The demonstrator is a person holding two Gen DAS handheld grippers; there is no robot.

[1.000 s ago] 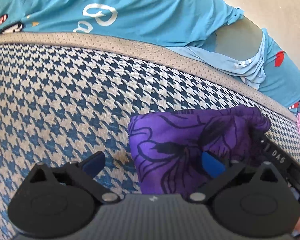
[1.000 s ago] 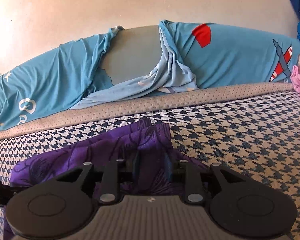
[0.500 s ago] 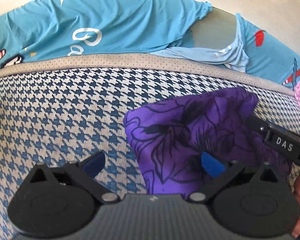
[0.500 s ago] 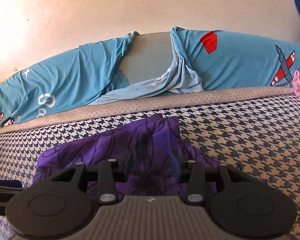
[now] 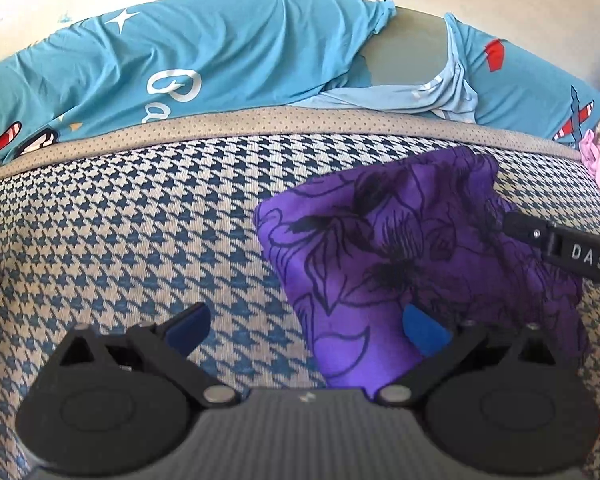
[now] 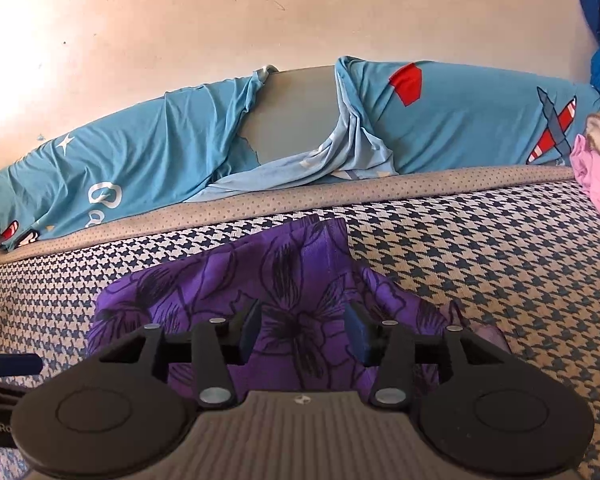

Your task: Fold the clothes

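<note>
On the houndstooth bed cover (image 6: 480, 264), a folded purple floral garment (image 6: 300, 280) is laid flat near the grey dotted border (image 6: 340, 196). Over it, the right gripper (image 6: 302, 330) is seen with jaws opening, cloth below them but not pinched. The left gripper (image 5: 304, 326) is held spread wide, one blue pad above the garment's edge, nothing grasped. Beyond, a blue printed sheet (image 5: 220, 52) is draped against the wall (image 6: 220, 20). Pink clothing (image 6: 596, 176) is noted at right.
</note>
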